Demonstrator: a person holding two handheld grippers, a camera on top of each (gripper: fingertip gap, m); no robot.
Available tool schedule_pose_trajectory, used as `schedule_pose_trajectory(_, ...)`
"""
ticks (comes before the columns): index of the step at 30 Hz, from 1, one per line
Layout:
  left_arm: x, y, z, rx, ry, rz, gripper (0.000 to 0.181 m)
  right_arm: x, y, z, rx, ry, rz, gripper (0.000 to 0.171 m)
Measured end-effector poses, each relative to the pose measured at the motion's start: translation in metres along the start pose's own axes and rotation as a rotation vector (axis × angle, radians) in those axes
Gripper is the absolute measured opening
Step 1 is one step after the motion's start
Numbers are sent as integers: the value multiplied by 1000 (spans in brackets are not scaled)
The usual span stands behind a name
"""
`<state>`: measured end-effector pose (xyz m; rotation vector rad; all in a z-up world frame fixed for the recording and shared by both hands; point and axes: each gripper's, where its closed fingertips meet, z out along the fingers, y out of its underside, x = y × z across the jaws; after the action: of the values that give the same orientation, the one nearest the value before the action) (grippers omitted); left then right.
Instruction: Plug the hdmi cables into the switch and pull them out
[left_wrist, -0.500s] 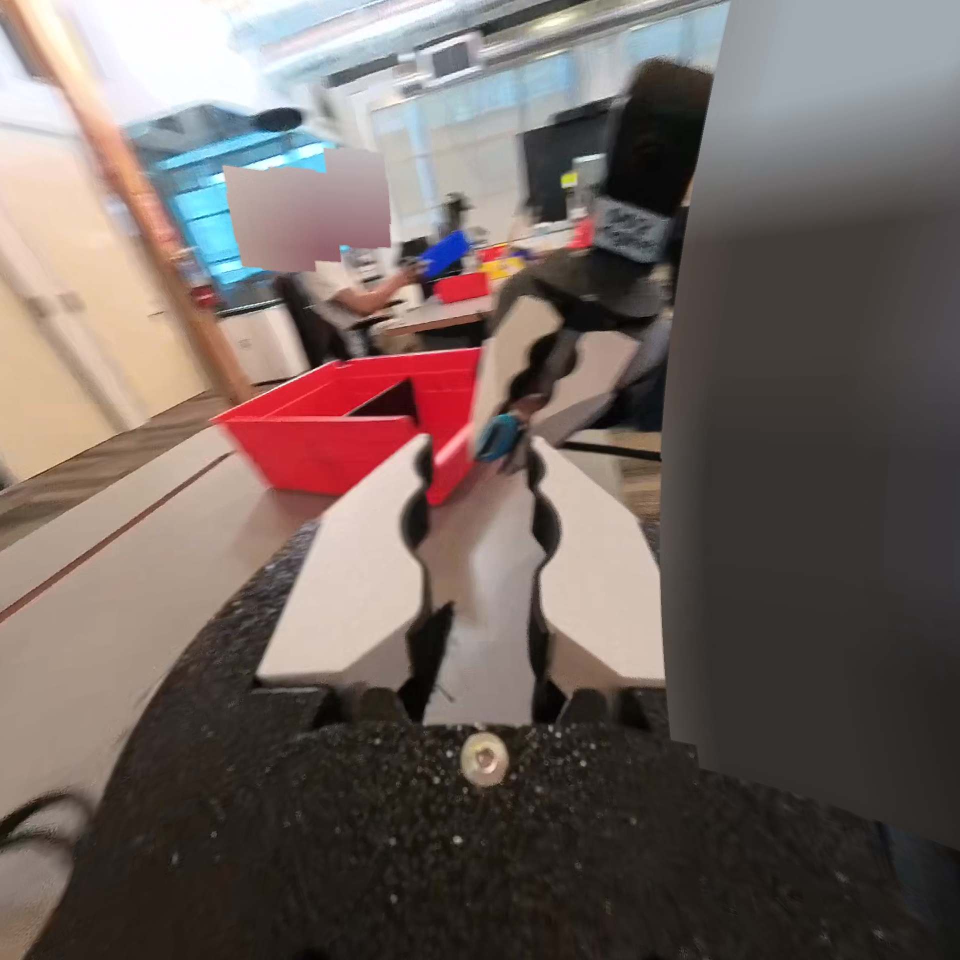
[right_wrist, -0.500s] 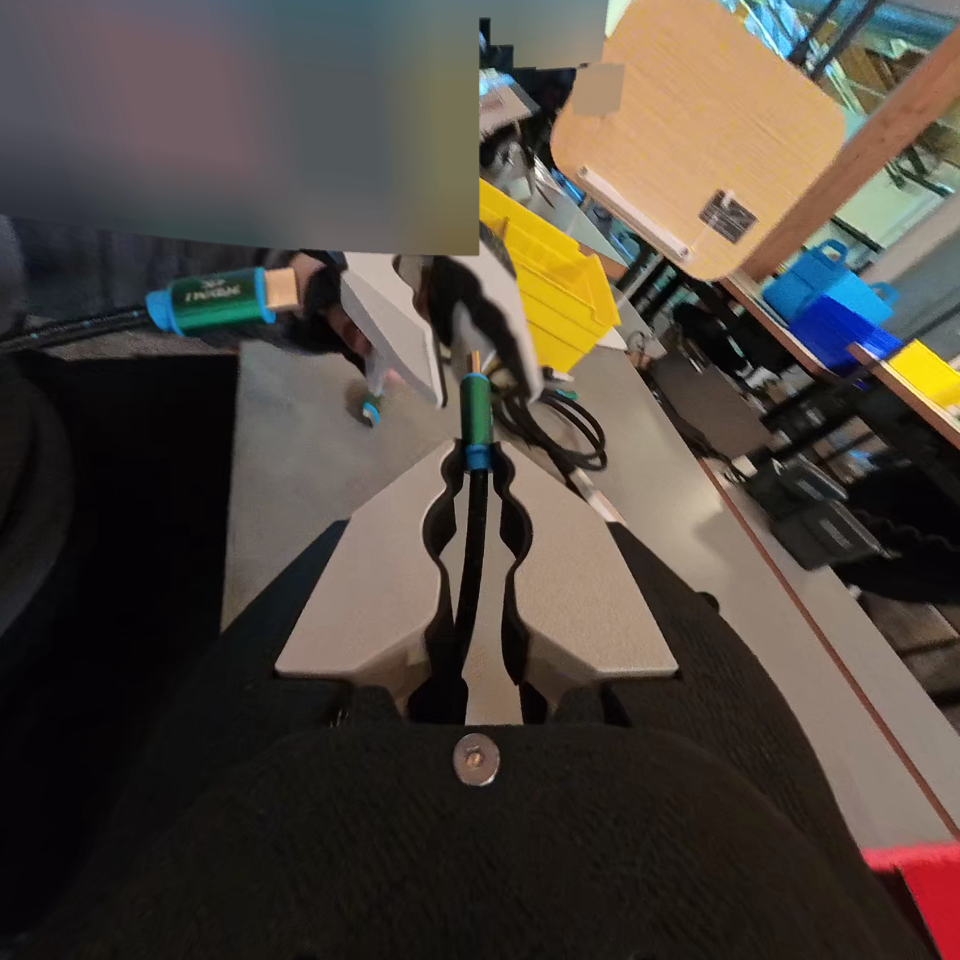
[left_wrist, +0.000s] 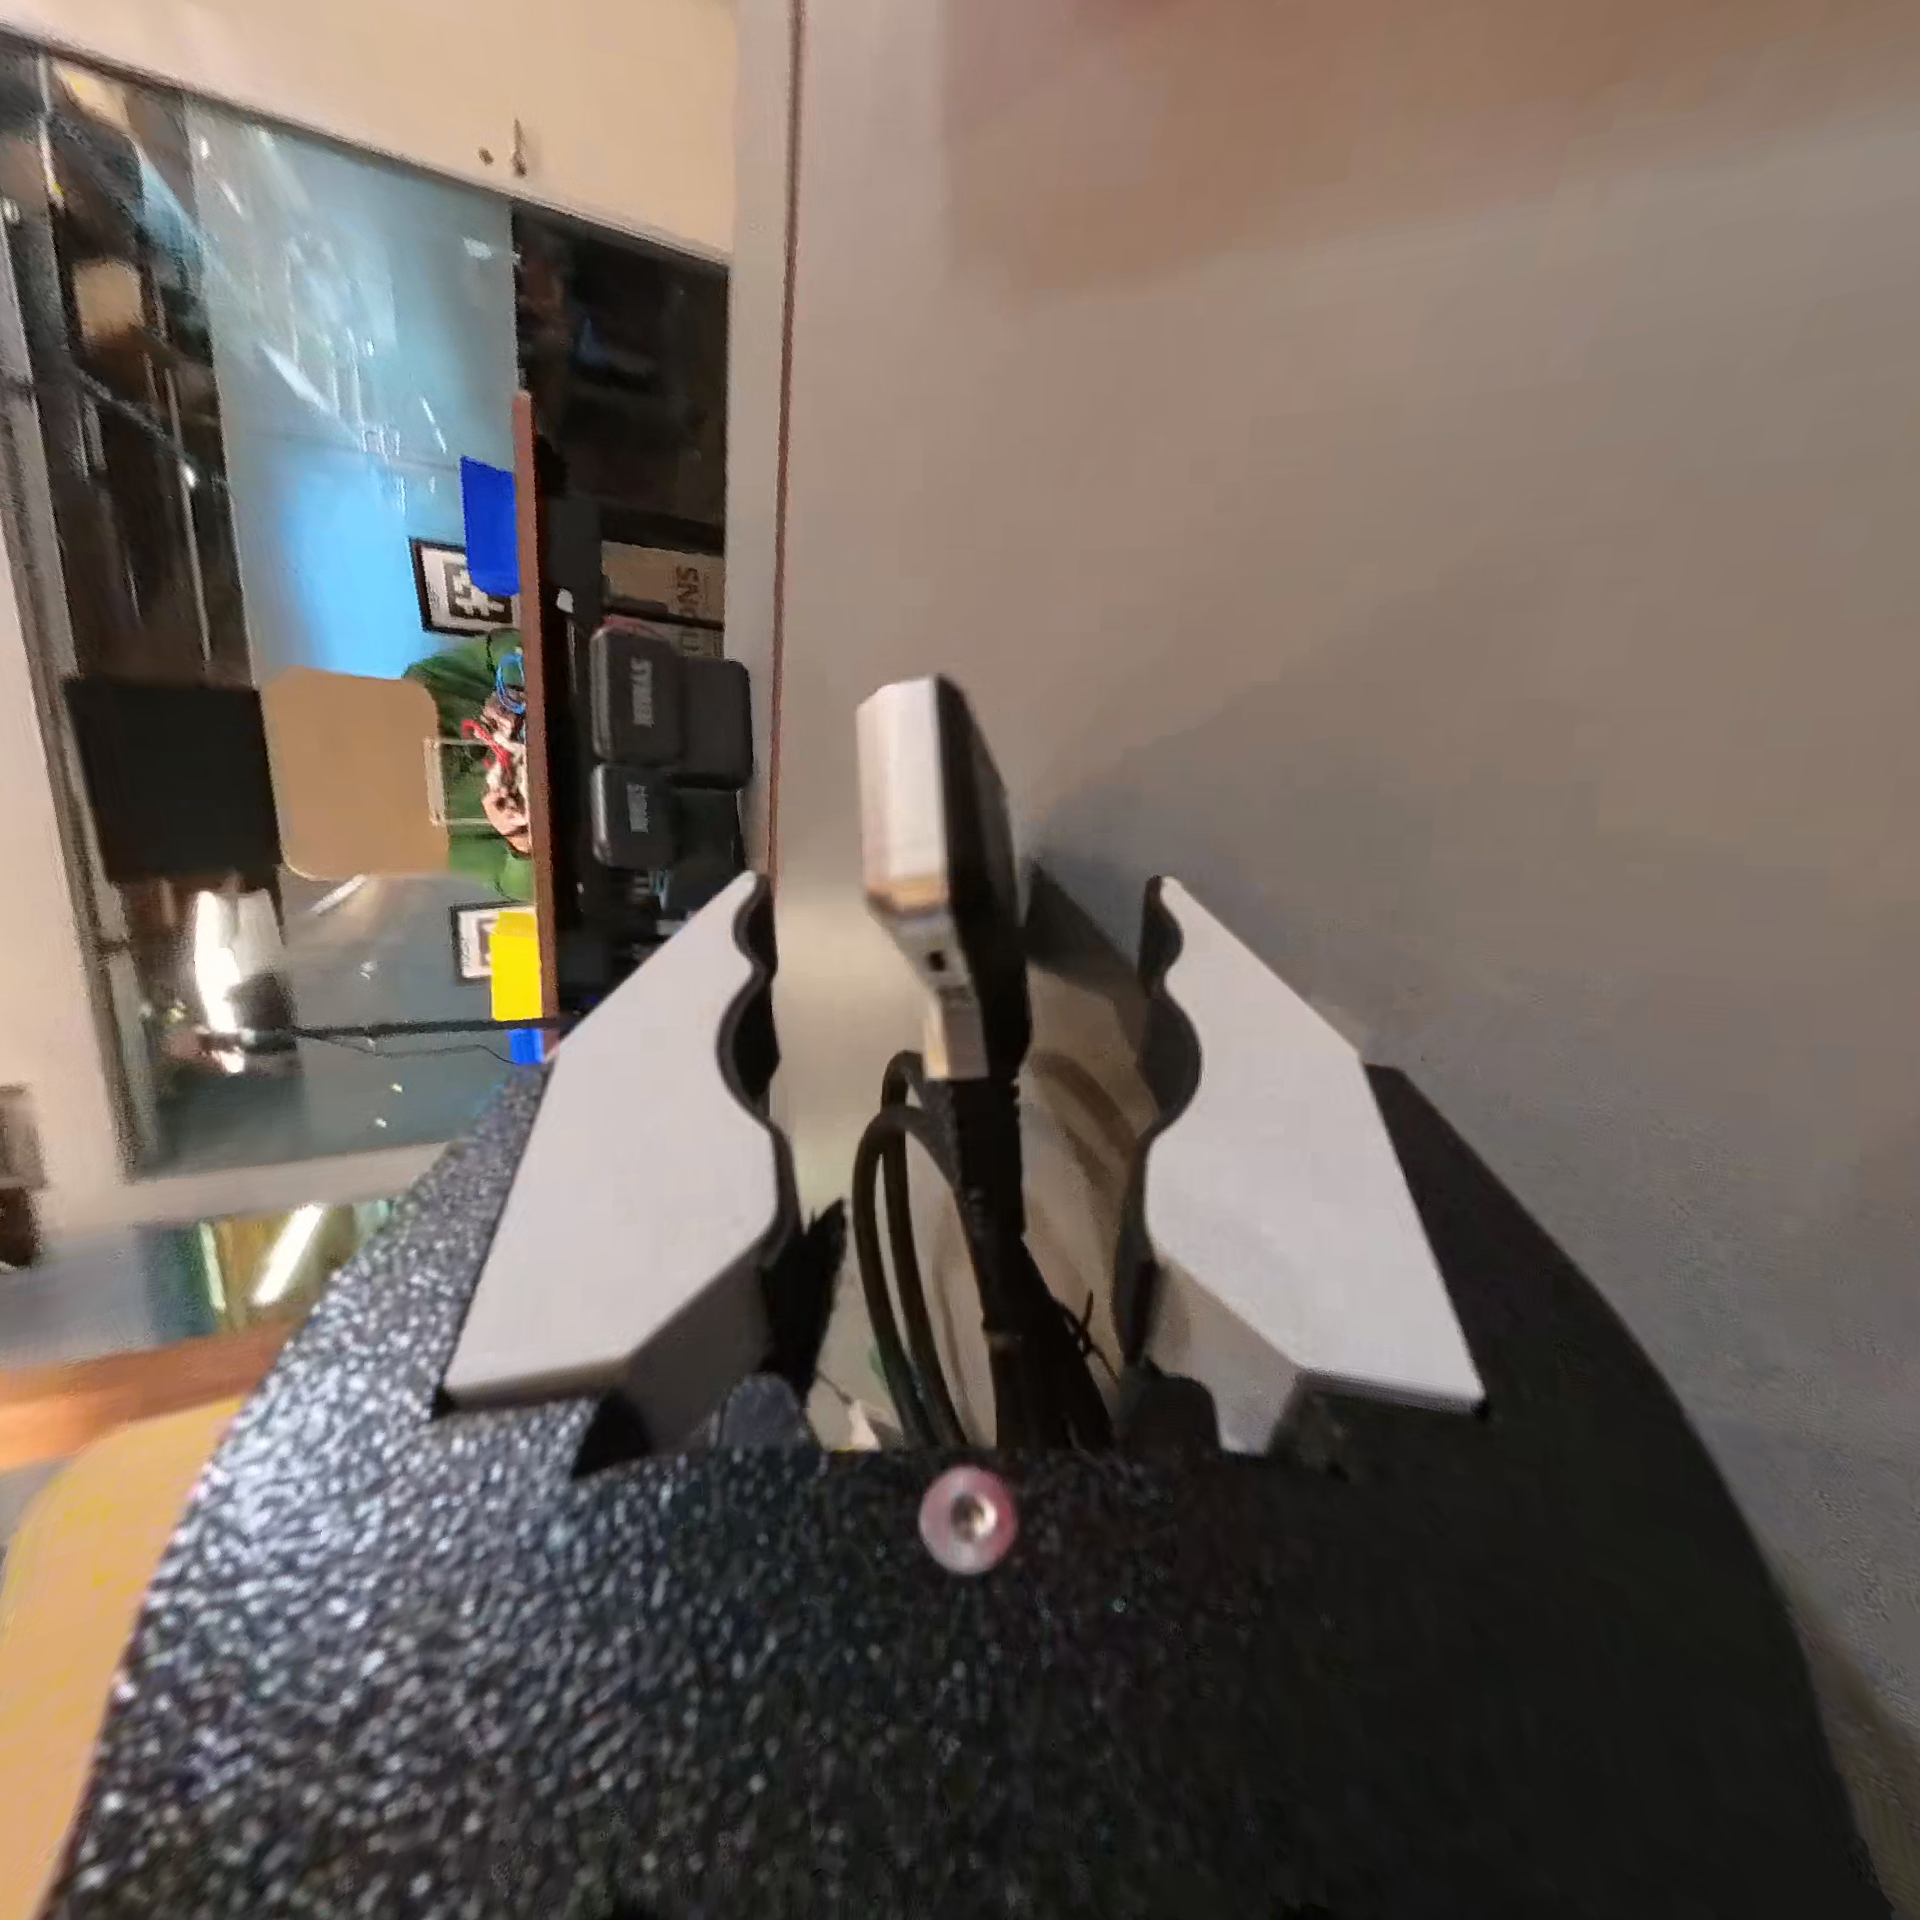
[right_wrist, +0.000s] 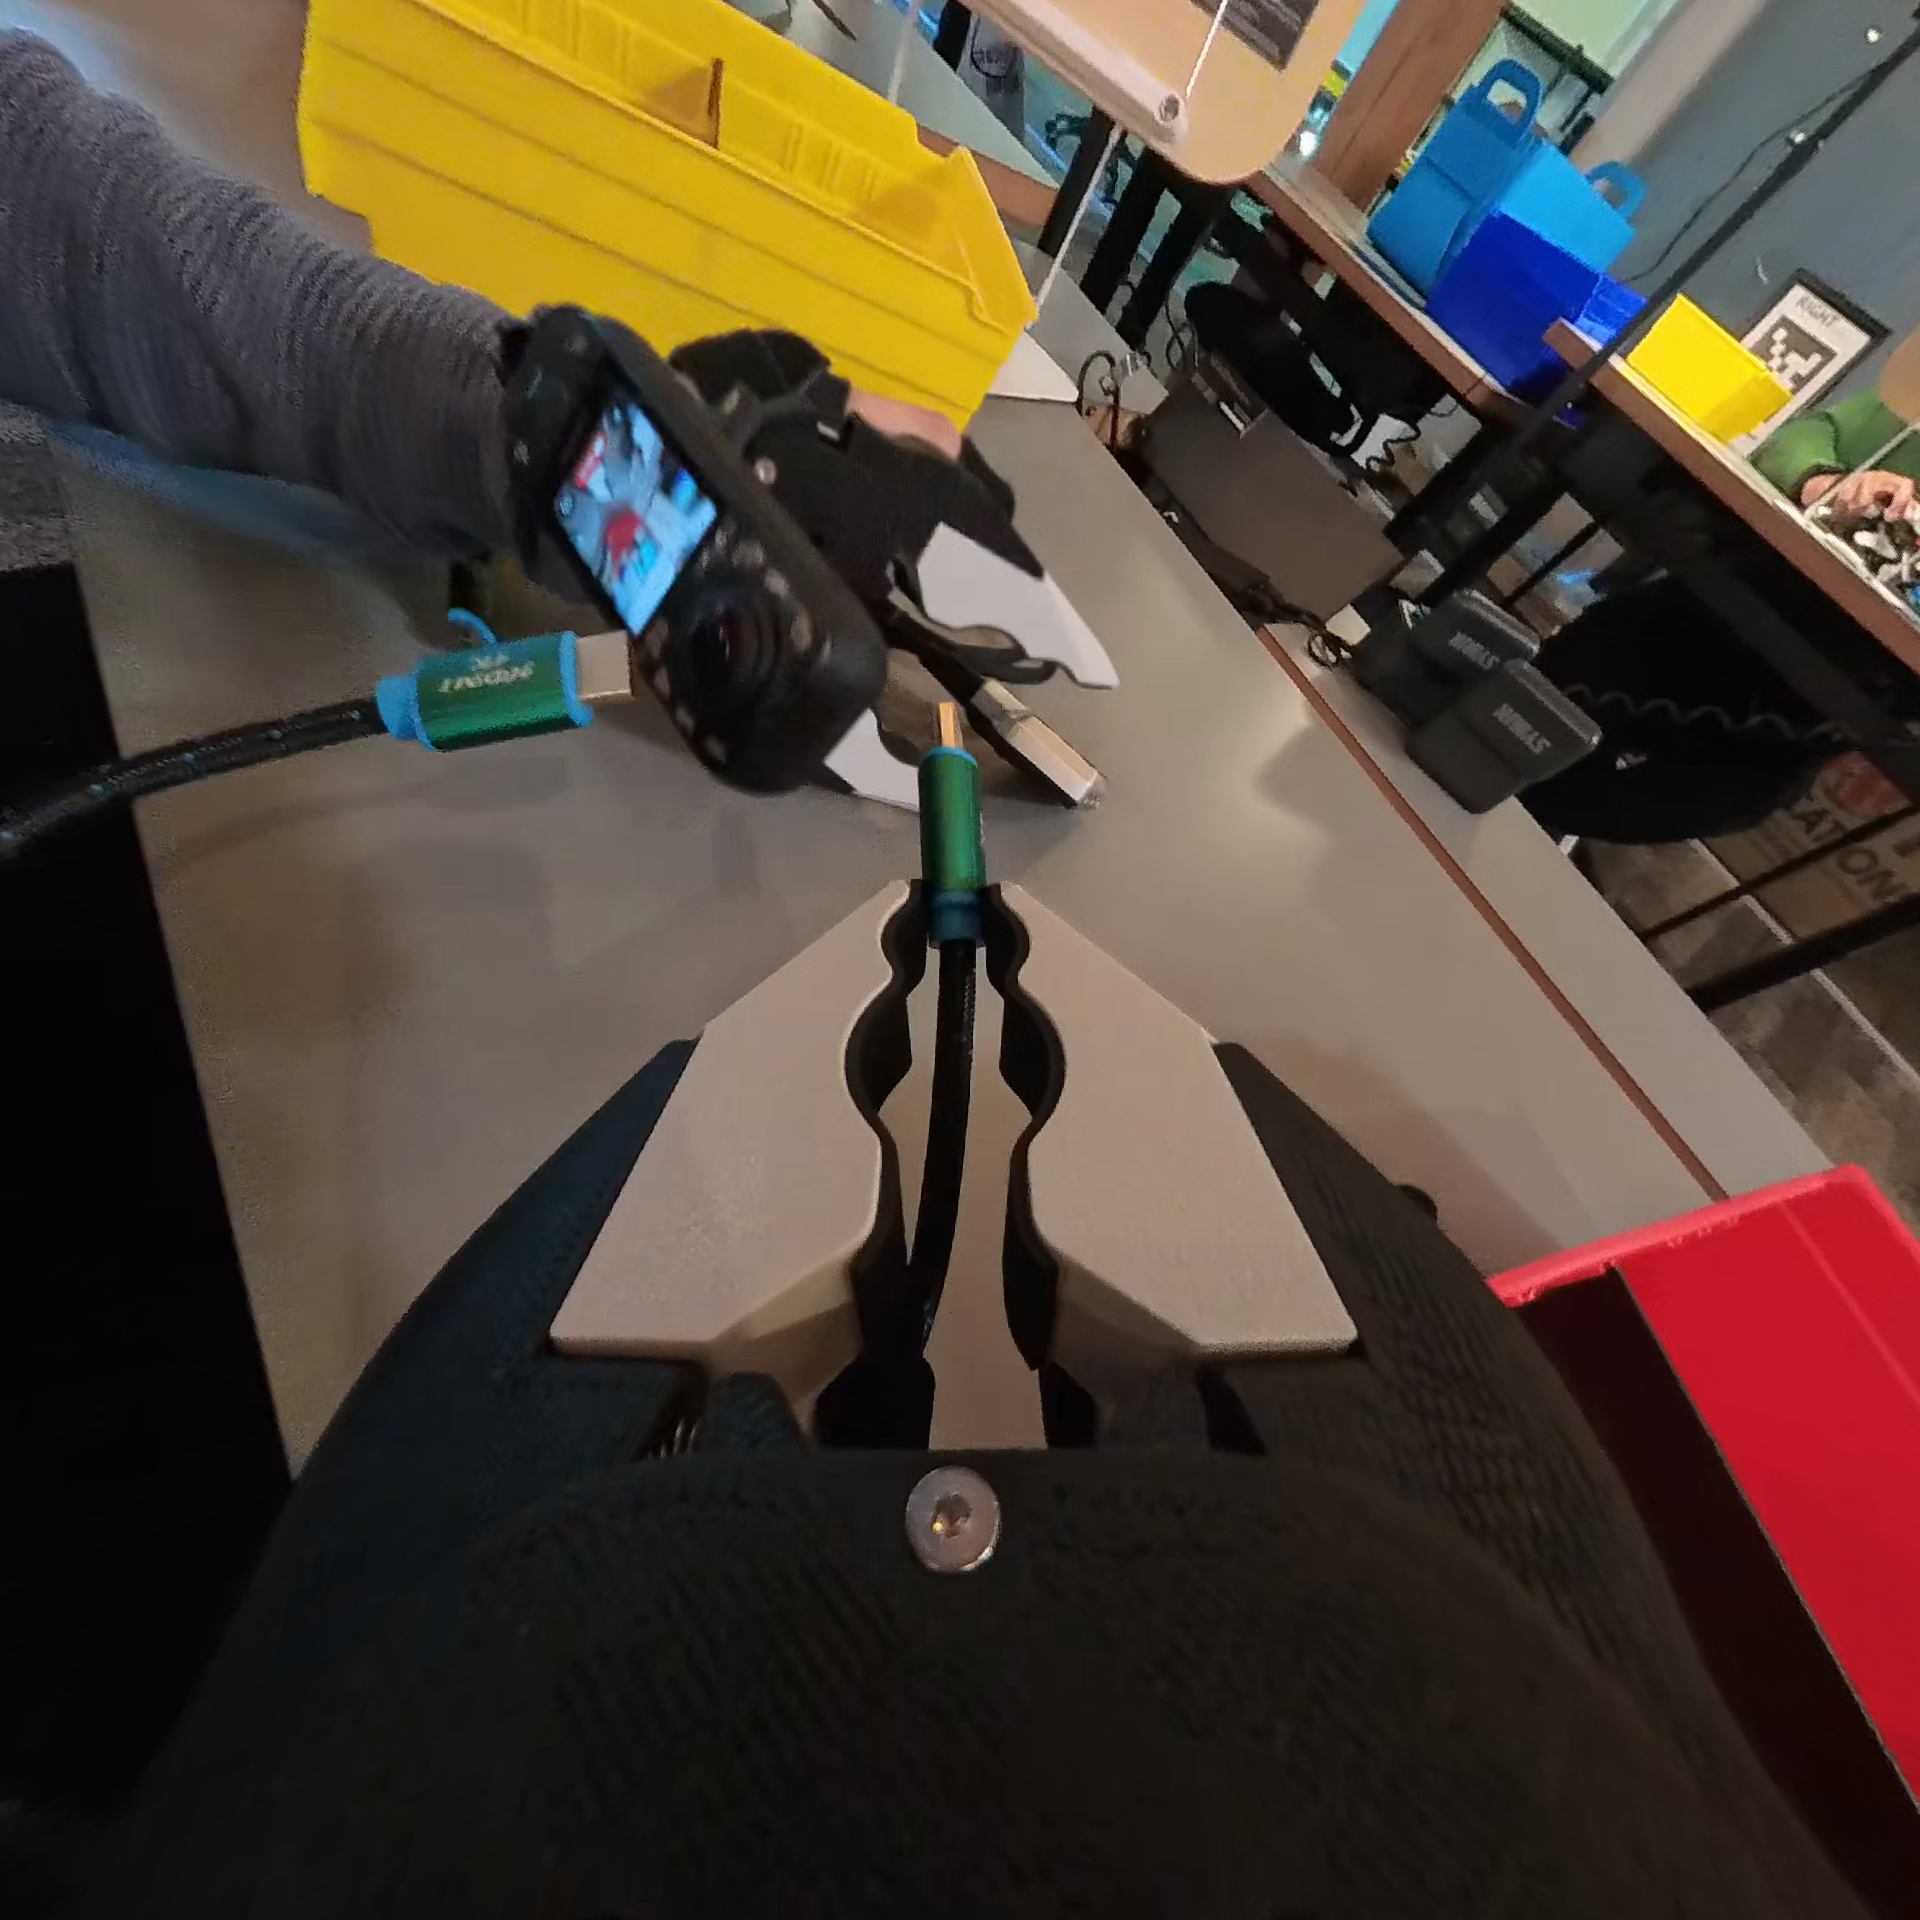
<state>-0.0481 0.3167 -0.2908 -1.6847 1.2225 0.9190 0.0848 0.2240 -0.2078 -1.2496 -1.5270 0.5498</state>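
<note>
The switch, a small silver and black box with black cables running from it, lies on the grey table between the fingers of my left gripper, which is open around it without touching. My right gripper is shut on a black braided HDMI cable. Its green plug sticks out past the fingertips and points at the switch, a short way from it. A second green HDMI plug hangs free at the left. A white finger of the left gripper shows above the switch.
A yellow bin stands at the far side of the table and a red bin at the near right. Black battery packs sit on the adjoining table, blue bins farther back. A person's grey sleeve reaches in from the left. The tips of one gripper are about 20 centimetres away from the tips of the other.
My left gripper has swung down from facing the right gripper to the switch on the table, and its fingers are wider apart. The right gripper still holds the cable.
</note>
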Motion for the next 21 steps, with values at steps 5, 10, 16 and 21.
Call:
schedule_pose_trajectory(5, 4, 3, 15, -24, -39, 139, 46, 5, 12, 8, -57, 42, -6, 9)
schedule_pose_trajectory(10, 4, 5, 13, 69, -61, 108, 22, 17, 15, 23, -115, 153, -75, 9)
schedule_pose_trajectory(16, -26, -5, -48, 438, -228, -62, 19, 23, 5, 49, -201, 299, -373, 9)
schedule_pose_trajectory(21, -43, 1, -71, 565, -264, -158, 19, 19, -5, 60, -257, 377, -552, 9)
